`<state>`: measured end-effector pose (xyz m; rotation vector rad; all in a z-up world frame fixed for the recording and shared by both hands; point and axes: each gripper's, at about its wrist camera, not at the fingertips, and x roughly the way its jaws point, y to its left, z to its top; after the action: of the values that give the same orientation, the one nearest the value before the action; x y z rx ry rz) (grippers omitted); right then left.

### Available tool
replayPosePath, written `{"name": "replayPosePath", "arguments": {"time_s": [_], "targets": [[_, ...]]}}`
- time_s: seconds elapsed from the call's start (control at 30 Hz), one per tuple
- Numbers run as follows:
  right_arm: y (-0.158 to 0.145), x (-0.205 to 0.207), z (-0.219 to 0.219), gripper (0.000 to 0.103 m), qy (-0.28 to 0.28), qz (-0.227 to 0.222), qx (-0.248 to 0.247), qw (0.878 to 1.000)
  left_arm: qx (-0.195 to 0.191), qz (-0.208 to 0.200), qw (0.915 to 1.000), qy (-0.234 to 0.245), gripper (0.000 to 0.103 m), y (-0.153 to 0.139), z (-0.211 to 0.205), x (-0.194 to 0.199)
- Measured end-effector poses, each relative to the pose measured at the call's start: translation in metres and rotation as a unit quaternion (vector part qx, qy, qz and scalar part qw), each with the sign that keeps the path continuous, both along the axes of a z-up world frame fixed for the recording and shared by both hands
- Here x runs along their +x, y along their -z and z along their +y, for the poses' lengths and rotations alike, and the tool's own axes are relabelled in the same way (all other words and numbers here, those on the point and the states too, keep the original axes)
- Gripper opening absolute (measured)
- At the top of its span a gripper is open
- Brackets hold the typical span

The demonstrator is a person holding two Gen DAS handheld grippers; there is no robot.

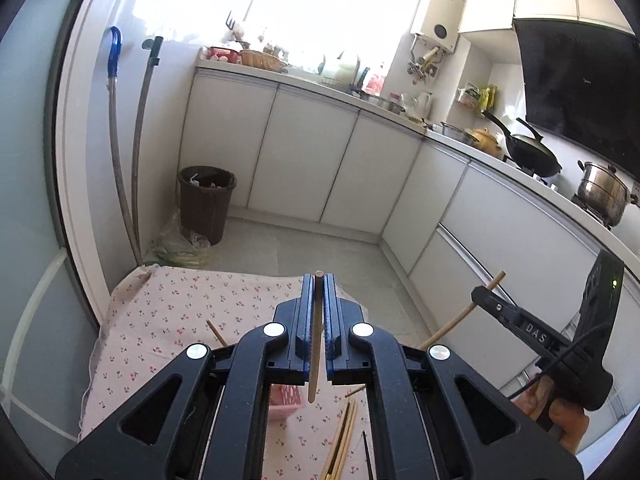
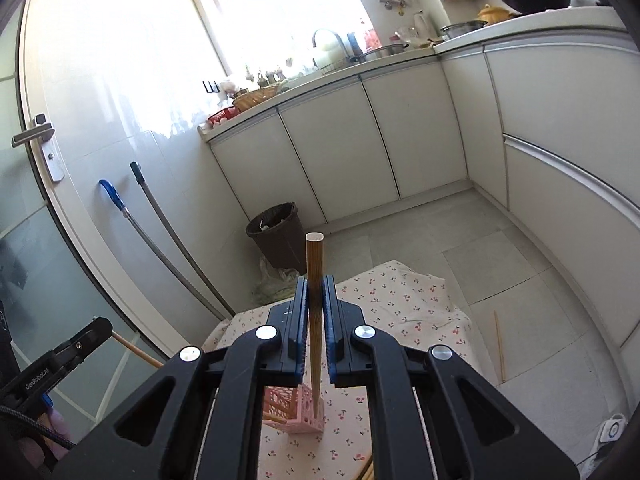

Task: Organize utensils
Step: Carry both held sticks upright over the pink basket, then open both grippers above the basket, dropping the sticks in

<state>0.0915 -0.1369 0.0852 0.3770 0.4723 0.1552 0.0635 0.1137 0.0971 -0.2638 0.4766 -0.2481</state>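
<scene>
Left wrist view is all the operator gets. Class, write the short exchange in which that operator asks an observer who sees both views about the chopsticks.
Operator: Does any utensil lie off the table?
Observer: Yes. A loose chopstick lies on the floor tiles, to the right of the table in the right wrist view.
Operator: Does the right tool hold one like my pale chopstick?
Observer: No. Its brown chopstick is darker and finely striped, and it is clamped upright between shut jaws.
</scene>
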Motion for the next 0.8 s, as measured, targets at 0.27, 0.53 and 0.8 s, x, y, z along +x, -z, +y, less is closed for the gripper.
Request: {"name": "replayPosePath", "arguments": {"time_s": [0.27, 0.53, 0.8], "targets": [[0.020, 0.026, 0.024, 0.008, -0.007, 0.008, -0.002, 1.000, -0.018, 0.042, 0.9983, -0.035, 0.009, 0.043, 0.018, 0.040], [0.028, 0.034, 0.057, 0.008, -0.009, -0.005, -0.039, 0.999, -0.066, 0.024, 0.9904, -0.119, 0.032, 0.029, 0.064, 0.018], [0.051, 0.049, 0.085, 0.008, -0.017, 0.010, -0.051, 0.999, -0.070, 0.034, 0.9904, -0.115, 0.038, 0.032, 0.070, 0.016]]}}
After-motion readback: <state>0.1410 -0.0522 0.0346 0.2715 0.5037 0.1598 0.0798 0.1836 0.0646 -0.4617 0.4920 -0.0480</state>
